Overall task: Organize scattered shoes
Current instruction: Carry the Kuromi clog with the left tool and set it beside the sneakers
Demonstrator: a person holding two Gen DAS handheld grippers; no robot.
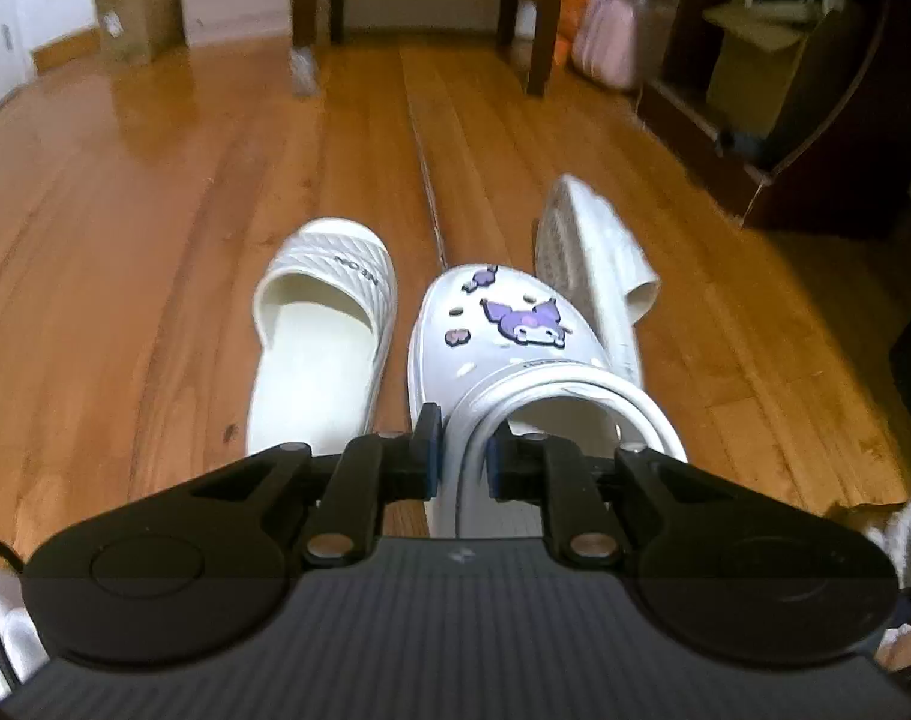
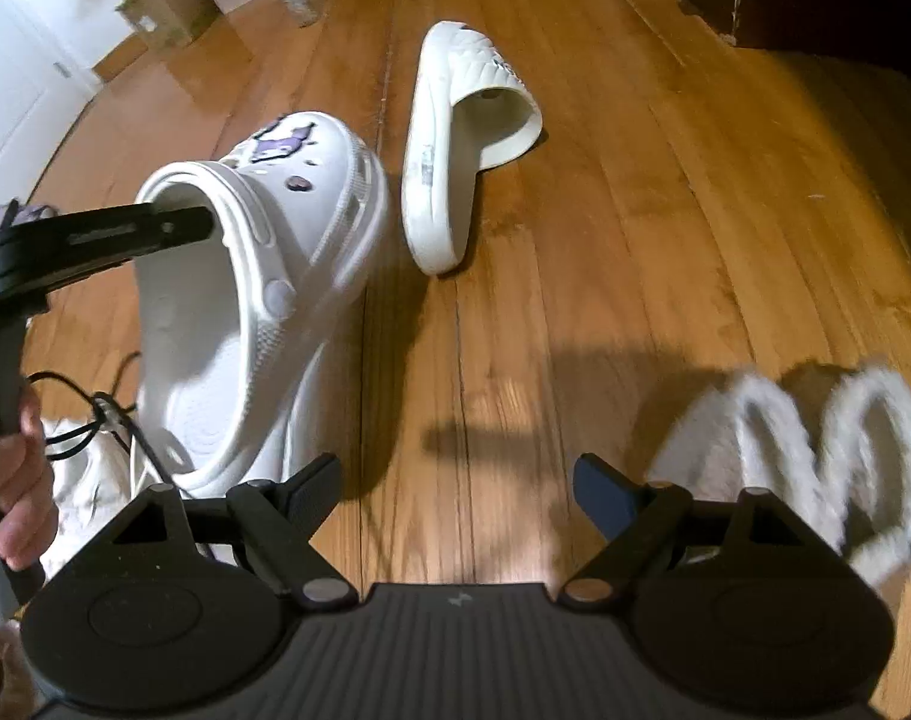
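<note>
My left gripper [image 1: 464, 450] is shut on the heel rim of a white clog [image 1: 515, 324] with purple cartoon charms. The clog [image 2: 245, 300] hangs tilted above the wood floor and casts a shadow to its right. The left gripper [image 2: 200, 221] also shows from the side in the right wrist view. A white slide [image 1: 323, 324] sits upright on the floor left of the clog. Its mate [image 1: 587, 264] lies on its side, sole showing, beyond the clog [image 2: 455, 150]. My right gripper [image 2: 455, 492] is open over bare floor with nothing between its fingers. A fluffy white slipper [image 2: 803, 456] lies just right of it.
Dark chair legs [image 1: 539, 18] and a cardboard box [image 1: 137, 12] stand at the back. A dark shelf unit [image 1: 803, 90] lines the right side, with a pink bag [image 1: 611, 36] beside it. A hand [image 2: 17, 480], black cables [image 2: 95, 414] and white cloth sit at the lower left.
</note>
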